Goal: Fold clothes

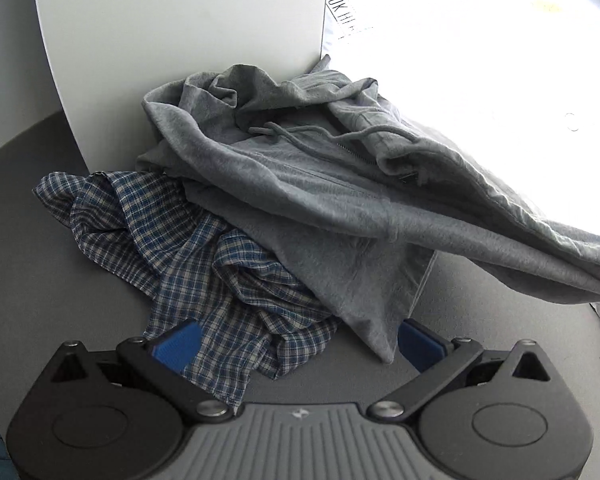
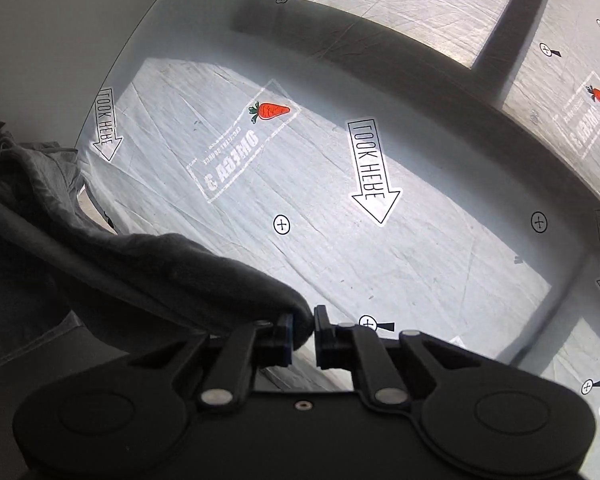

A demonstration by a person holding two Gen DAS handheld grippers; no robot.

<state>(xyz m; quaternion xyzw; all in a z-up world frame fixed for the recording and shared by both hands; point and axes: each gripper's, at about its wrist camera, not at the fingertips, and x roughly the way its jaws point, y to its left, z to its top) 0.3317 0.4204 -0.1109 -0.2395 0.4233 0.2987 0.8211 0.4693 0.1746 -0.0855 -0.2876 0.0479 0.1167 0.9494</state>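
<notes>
Left wrist view, garments: two on the grey table (image 1: 28,280), a grey zip hoodie (image 1: 300,184) and a blue checked shirt (image 1: 188,240).
Left wrist view, position: the hoodie lies partly over the checked shirt, its hood against a white upright panel (image 1: 180,40); one sleeve (image 1: 500,248) is lifted off the table and runs out of frame to the right.
Left wrist view, left gripper (image 1: 296,344): jaws spread wide, the blue pads (image 1: 176,346) hanging over the shirt's edge and the hoodie's low corner, pinching nothing.
Left wrist view, handling: the hoodie looks thick, soft and fairly heavy for cloth, so it should sag and drag; the shirt looks thin, light and crumpled and will likely slide when the hoodie is pulled.
Left wrist view, where to hold: probably the hoodie's hem corner or shoulder seam, where the fabric is doubled; the drawstrings (image 1: 300,136) and zip are best avoided.

Right wrist view, right gripper (image 2: 304,332): jaws pressed nearly together, pinching the end of the grey hoodie sleeve (image 2: 204,280), which bulges between them.
Right wrist view, position: the sleeve stretches back to the left toward the bunched hoodie body.
Right wrist view, surroundings: a pale printed sheet (image 2: 320,248) with arrows, crosshair marks and carrot prints lies beyond.
Right wrist view, count: one garment, one sleeve held.
</notes>
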